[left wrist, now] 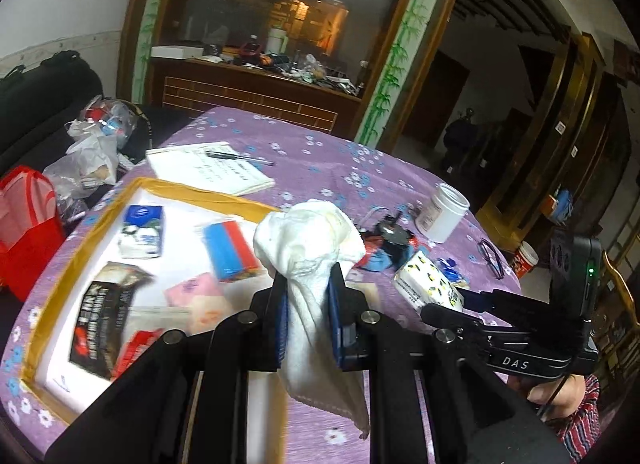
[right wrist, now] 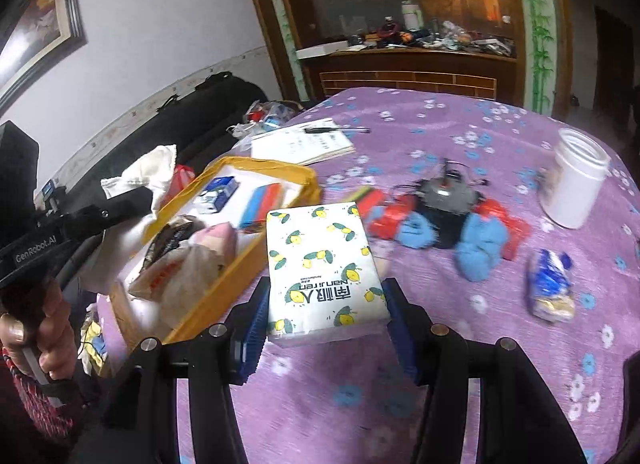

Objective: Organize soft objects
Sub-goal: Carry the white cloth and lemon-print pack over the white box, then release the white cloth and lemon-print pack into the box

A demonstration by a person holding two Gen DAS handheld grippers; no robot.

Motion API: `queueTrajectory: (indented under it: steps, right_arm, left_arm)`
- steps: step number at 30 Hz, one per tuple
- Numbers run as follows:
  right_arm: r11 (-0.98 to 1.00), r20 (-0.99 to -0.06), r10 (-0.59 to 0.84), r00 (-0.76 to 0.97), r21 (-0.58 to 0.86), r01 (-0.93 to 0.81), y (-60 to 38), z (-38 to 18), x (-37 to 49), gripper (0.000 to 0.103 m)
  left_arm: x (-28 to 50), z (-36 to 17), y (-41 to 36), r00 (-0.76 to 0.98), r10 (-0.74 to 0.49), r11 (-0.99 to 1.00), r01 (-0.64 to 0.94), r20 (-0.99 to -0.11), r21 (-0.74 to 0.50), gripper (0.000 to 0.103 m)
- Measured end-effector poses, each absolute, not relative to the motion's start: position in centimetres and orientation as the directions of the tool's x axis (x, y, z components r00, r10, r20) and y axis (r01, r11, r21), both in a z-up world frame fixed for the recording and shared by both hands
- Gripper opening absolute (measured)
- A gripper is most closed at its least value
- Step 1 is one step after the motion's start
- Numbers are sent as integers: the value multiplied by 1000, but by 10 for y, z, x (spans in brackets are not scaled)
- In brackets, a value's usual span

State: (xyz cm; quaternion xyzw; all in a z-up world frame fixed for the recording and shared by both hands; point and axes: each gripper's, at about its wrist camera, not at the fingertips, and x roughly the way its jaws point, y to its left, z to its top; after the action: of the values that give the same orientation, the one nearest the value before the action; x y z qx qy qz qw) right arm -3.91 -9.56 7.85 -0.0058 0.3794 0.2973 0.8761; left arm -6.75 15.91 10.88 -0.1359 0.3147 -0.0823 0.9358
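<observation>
While the left gripper (left wrist: 307, 296) is clamped on a white cloth (left wrist: 308, 244) raised beside the yellow-rimmed tray (left wrist: 200, 194), the right gripper (right wrist: 326, 316) pinches a lemon-print tissue pack (right wrist: 322, 264) above the purple flowered tablecloth (right wrist: 460, 344), near the tray's edge.

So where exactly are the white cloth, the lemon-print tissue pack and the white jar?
white cloth (left wrist: 308, 240): left wrist view, on its bunched top above the fingers.
lemon-print tissue pack (right wrist: 324, 264): right wrist view, middle of its printed top face.
white jar (right wrist: 576, 188): right wrist view, on its side wall.
</observation>
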Motion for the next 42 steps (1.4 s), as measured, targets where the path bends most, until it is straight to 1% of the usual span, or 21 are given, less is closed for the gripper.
queueTrajectory:
  steps: [7, 10, 16, 18, 28, 34, 42]
  right_arm:
    - [796, -683, 529, 503, 194, -574, -44, 86, -44, 55]
    - [787, -690, 535, 487, 196, -585, -26, 87, -43, 55]
    - [778, -710, 554, 435, 255, -575, 6, 85, -21, 55]
    - [779, -714, 555, 426, 268, -567, 17, 84, -13, 55]
    - [814, -759, 504, 412, 258, -520, 66, 57, 26, 55]
    - [829, -782, 477, 402, 249, -501, 77, 40, 43, 55]
    - [837, -794, 463, 393, 248, -487, 86, 24, 58, 55]
  left_arm:
    - [-77, 101, 204, 800, -196, 950, 12, -567, -312, 15]
    - [-75, 94, 225, 791, -176, 949, -21, -586, -314, 15]
    - [-65, 83, 262, 765, -110, 954, -97, -634, -283, 15]
    - [-56, 80, 271, 751, -107, 954, -108, -651, -281, 15]
    - [-3, 50, 267, 675, -141, 947, -121, -725, -296, 15]
    - [8, 38, 263, 656, -174, 939, -113, -734, -324, 15]
    - [16, 26, 260, 629, -168, 945, -117, -759, -305, 15]
